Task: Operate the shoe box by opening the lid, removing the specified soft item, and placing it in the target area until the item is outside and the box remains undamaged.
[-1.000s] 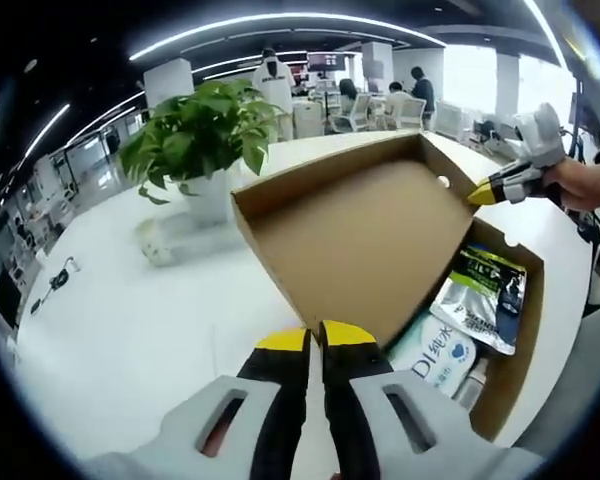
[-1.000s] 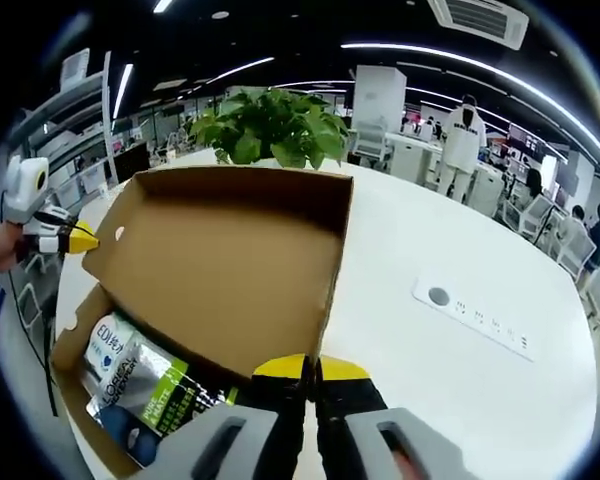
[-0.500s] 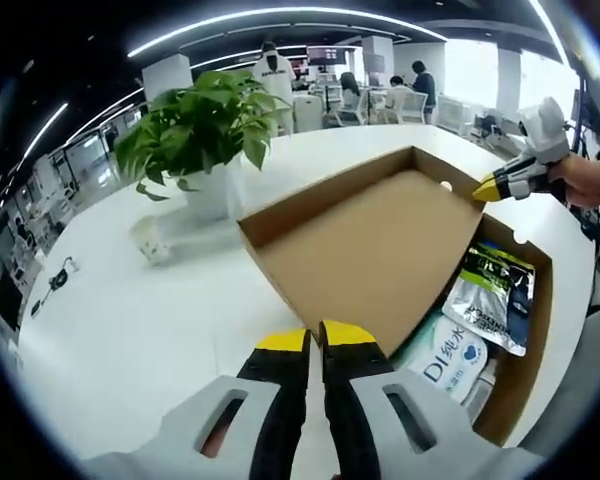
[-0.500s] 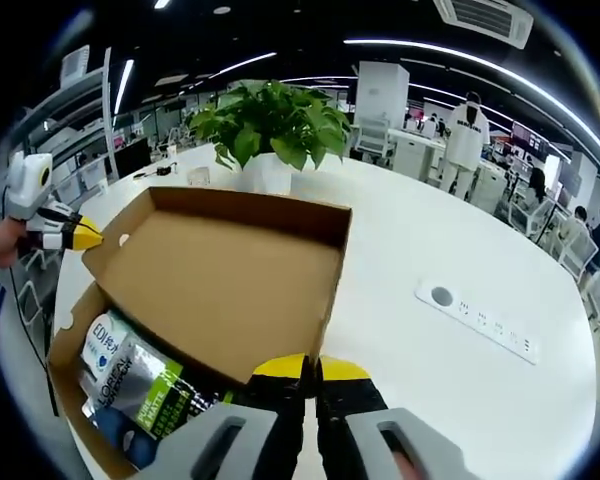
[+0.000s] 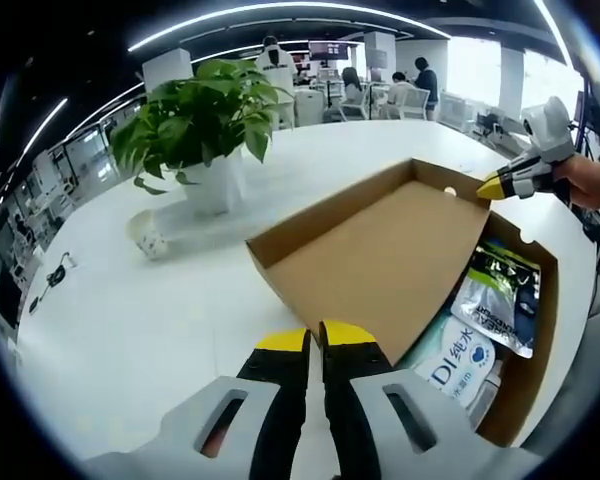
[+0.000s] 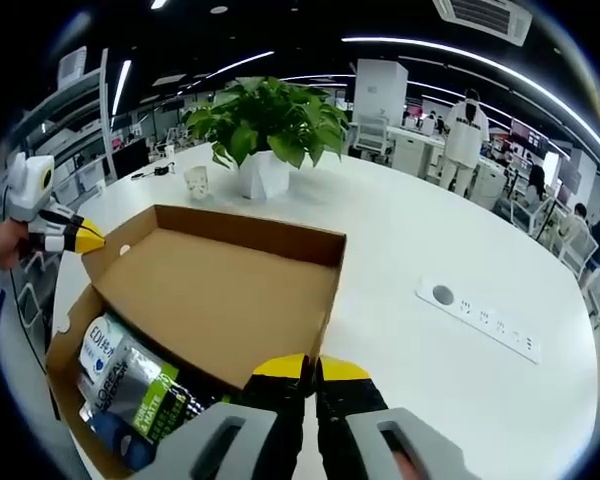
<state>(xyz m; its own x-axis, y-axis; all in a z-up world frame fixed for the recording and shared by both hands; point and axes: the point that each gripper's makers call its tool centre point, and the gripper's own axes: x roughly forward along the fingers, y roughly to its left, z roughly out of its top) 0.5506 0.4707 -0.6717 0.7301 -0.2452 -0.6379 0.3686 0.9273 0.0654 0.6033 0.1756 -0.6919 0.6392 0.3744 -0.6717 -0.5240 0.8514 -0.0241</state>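
Observation:
A brown cardboard shoe box (image 5: 540, 340) (image 6: 62, 345) sits on a white table with its hinged lid (image 5: 380, 260) (image 6: 220, 300) swung back and leaning low over the tabletop. My left gripper (image 5: 320, 340) is shut on one front corner of the lid. My right gripper (image 6: 305, 368) is shut on the other corner. Each gripper also appears at the far corner in the other's view, the right gripper (image 5: 500, 184) and the left gripper (image 6: 78, 238). Inside the box lie a silver and green soft pack (image 5: 500, 300) (image 6: 145, 395) and a white and blue soft pack (image 5: 460, 365) (image 6: 100, 345).
A potted green plant (image 5: 200, 120) (image 6: 270, 120) stands beyond the lid, with a small paper cup (image 5: 150, 238) (image 6: 193, 180) beside it. A socket strip (image 6: 480, 312) is set into the table at the right. A cable (image 5: 55, 275) lies at the left edge. People and desks are far behind.
The lid has swung further back and down toward the table with both grippers still holding its corners. More of the packs inside is uncovered.

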